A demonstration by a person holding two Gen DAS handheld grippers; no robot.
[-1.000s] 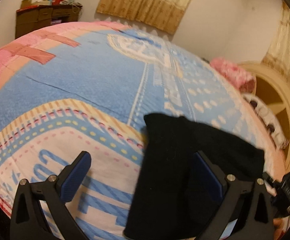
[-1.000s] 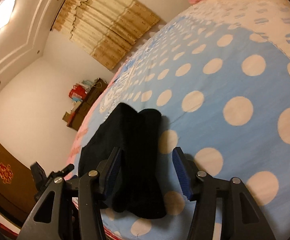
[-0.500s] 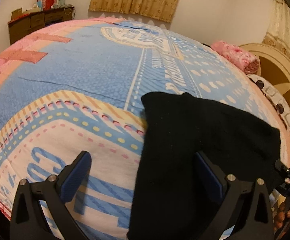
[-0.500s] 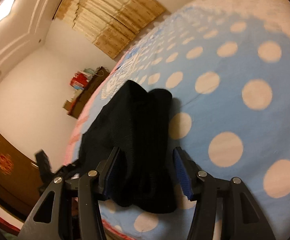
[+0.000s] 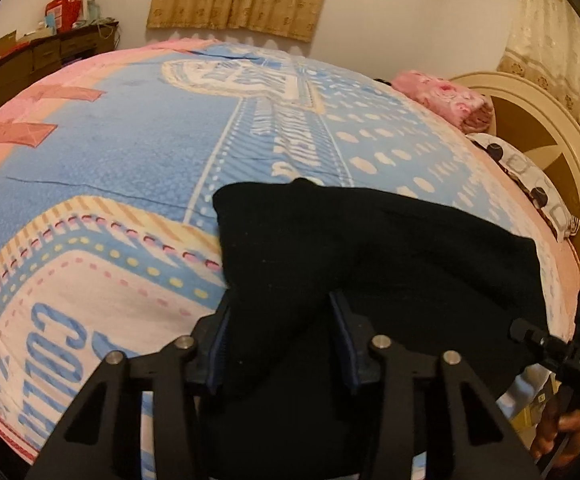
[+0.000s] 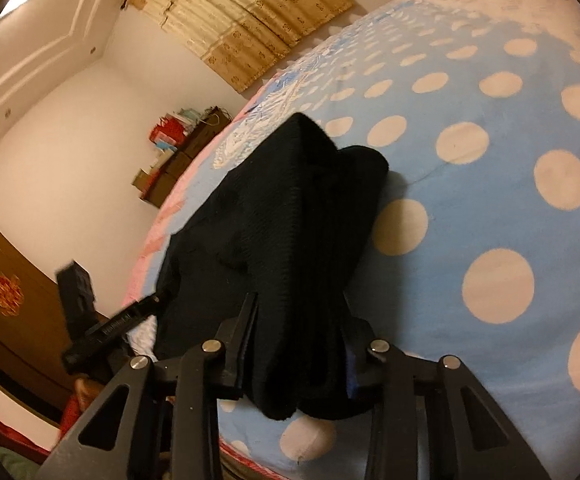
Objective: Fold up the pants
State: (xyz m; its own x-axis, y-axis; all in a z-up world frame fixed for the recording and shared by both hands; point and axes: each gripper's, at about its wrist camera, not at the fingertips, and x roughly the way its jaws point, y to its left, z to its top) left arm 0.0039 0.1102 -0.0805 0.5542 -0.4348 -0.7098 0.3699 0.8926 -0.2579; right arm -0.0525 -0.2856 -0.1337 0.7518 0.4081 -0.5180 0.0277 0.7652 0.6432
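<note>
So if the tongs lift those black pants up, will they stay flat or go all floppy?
Probably floppy: the black pants already bunch into soft folds between the right tongs. The left tongs pinch thick cloth too, so the middle would likely sag. They look knit, so probably not slippery.

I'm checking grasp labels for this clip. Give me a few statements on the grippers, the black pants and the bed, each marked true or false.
1. The left gripper is shut on the black knit pants. True.
2. The right gripper is open beside the pants. False: it is shut on them.
3. The pants lie on a blue patterned bed cover. True.
4. The pants are spread out full length. False: they are bunched and doubled over.
</note>
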